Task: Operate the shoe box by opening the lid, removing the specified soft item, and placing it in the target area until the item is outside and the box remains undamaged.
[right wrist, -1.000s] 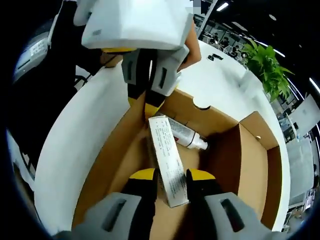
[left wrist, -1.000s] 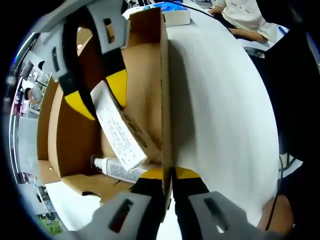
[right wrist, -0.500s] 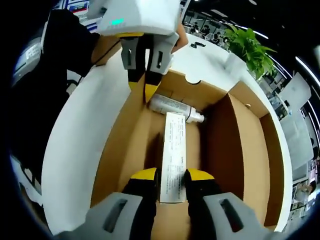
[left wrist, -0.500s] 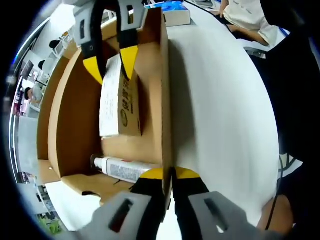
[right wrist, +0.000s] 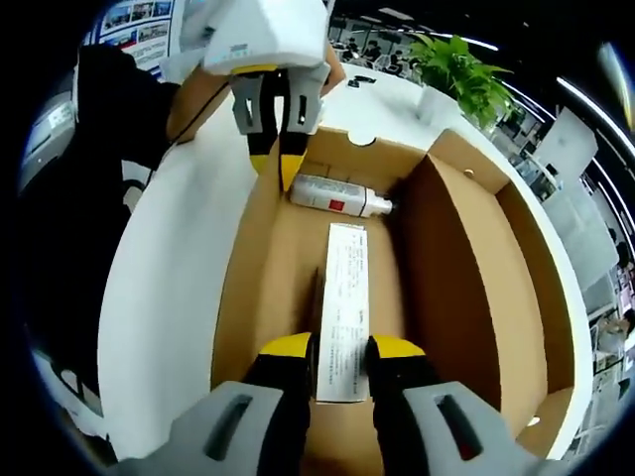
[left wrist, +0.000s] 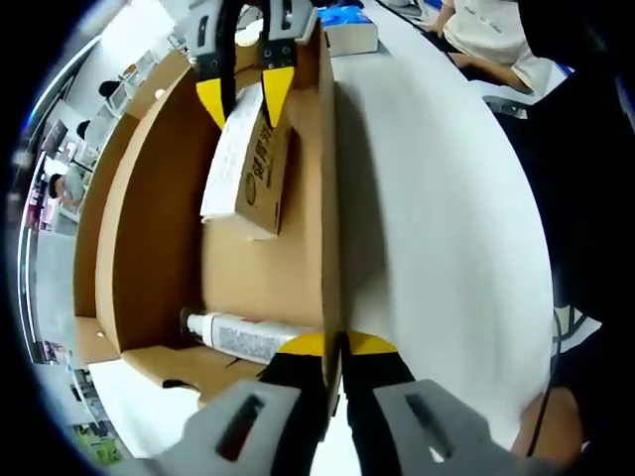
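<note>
The open brown shoe box (left wrist: 149,248) lies on a white table. My left gripper (left wrist: 325,345) is shut on the box's side wall (left wrist: 327,198), and it appears from the top in the right gripper view as the left gripper (right wrist: 278,169). My right gripper (right wrist: 342,347) is shut on a long white and brown carton (right wrist: 344,297). In the left gripper view the right gripper (left wrist: 244,99) holds that carton (left wrist: 248,164) tilted and raised off the box floor. A white bottle (left wrist: 238,335) lies on its side at one end of the box, seen also as the bottle (right wrist: 337,195).
The white table (left wrist: 437,218) spreads beside the box. A blue and white box (left wrist: 347,30) sits beyond the shoe box, and a seated person (left wrist: 486,30) is at the far edge. A green plant (right wrist: 451,69) stands behind. A dark sleeve (right wrist: 89,149) holds the left gripper.
My right gripper has lifted the carton away from the bottle and drawn it toward the box's far end. My left gripper has stayed clamped on the wall.
</note>
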Available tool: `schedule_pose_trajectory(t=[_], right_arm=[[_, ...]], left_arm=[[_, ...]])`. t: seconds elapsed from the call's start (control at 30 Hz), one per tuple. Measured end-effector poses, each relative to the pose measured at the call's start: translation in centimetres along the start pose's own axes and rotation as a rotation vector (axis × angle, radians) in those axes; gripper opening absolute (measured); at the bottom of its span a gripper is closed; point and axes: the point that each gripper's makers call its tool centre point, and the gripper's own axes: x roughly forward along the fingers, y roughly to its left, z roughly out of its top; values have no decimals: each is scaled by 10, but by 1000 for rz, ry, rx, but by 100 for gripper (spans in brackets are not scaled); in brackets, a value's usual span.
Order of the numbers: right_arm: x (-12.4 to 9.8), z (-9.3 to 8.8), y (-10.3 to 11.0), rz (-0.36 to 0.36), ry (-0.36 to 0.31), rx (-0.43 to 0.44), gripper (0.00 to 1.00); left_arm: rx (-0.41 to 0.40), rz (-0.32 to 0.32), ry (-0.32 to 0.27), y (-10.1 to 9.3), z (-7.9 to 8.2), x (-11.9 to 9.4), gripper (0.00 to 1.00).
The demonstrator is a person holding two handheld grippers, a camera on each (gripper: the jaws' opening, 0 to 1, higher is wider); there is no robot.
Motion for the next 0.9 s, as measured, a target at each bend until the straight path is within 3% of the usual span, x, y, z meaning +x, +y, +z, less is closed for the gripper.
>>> schedule_pose_trajectory(t=[0.17,0.33,0.37,0.63,0.73,0.9], right_arm=[[6,0,-7,-11,-34,69,25],[4,18,-3,-21,-123,83,33],[5,22,-1,-20,-152,87,33],[15,9,-11,-69,-166,164,33],[17,6,-7,-48,-186,221,29],[18,7,-7,-46,-197,225,25]], left_arm=[[0,2,15,1,0,0,4],[-2,3,15,0,0,0,4],[-2,3,16,0,0,0,4],[-1,3,19,-3,-1,0,4],[-3,3,23,-5,-1,1,4],[-2,3,24,-5,-2,1,4]])
